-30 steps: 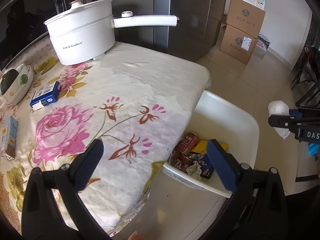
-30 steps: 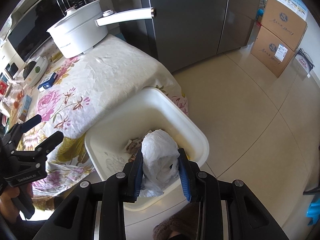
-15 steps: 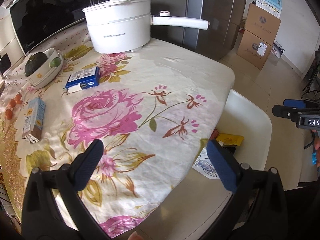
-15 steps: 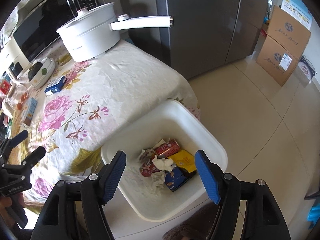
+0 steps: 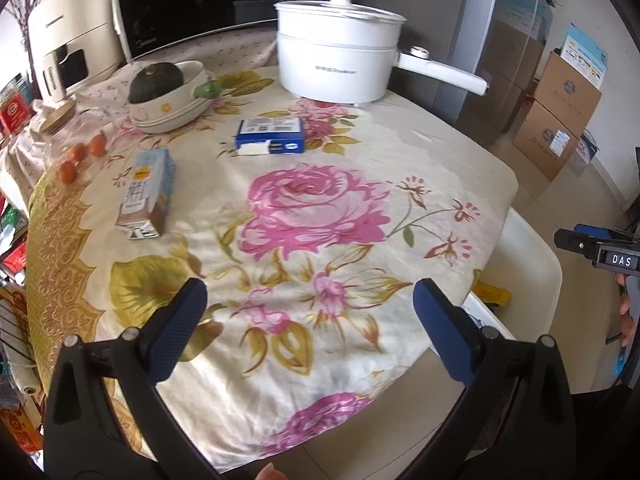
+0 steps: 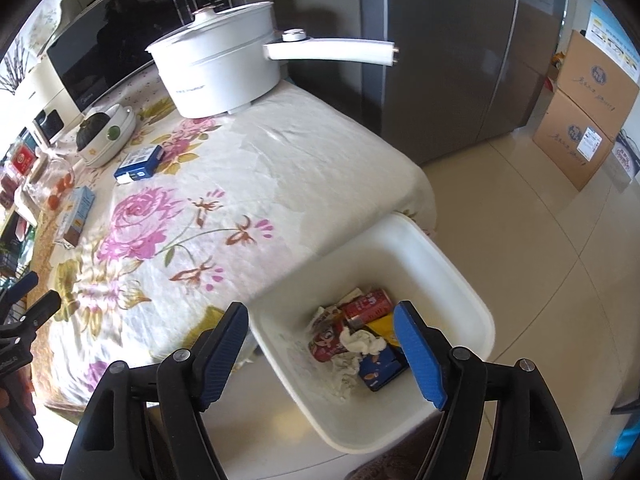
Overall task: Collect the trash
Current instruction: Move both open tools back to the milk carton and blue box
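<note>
Right tongs (image 6: 320,344) opening, nothing between, above bin (image 6: 460,276) holding cans, tissue. Left tongs (image 5: 310,320) apart, empty, over table (image 5: 440,168). Carton (image 5: 146,194), blue box (image 5: 270,136) remain. Risk: slippery flat carton skids on cloth; grabbing non-trash box.

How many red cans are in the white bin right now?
2: one red can lies toward the bin's back, another nearer, partly under the crumpled tissue. More may be buried.

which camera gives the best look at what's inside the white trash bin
The right wrist view: it looks down into the white bin, showing red cans, crumpled tissue and wrappers. The left wrist view catches only the bin's rim behind the table edge, plus a yellow scrap.
</note>
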`<move>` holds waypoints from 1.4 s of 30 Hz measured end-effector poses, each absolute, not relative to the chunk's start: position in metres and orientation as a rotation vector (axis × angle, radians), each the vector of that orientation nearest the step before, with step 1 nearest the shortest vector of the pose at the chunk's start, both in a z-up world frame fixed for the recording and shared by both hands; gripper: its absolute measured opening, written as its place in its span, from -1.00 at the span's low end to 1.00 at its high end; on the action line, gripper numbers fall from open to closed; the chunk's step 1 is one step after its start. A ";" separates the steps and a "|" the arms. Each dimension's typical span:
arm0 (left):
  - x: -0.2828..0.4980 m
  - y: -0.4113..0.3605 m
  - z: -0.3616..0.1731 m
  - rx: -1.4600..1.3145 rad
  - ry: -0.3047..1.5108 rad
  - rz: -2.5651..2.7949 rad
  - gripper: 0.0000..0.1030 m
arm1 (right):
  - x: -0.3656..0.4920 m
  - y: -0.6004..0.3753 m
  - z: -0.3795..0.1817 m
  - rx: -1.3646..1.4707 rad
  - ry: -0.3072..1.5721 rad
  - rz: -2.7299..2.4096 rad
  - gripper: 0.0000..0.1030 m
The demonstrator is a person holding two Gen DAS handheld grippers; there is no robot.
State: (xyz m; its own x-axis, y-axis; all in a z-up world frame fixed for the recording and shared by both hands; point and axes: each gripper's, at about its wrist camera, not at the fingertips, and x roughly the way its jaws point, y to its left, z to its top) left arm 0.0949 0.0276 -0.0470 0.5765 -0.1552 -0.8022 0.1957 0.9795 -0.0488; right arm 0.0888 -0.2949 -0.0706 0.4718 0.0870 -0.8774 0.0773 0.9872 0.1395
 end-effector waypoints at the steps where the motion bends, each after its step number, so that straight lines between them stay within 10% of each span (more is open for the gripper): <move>1: 0.095 0.038 -0.048 0.037 0.932 -0.182 0.99 | 0.092 -0.287 -0.071 0.164 1.082 0.017 0.51; 27: 0.227 0.174 -0.114 -0.167 1.012 -0.043 0.98 | 0.268 -0.095 -0.105 -0.267 1.094 0.494 0.66; 42: 0.262 0.176 -0.135 -0.207 1.011 -0.091 0.55 | 0.346 -0.016 -0.125 -0.602 0.917 0.787 0.68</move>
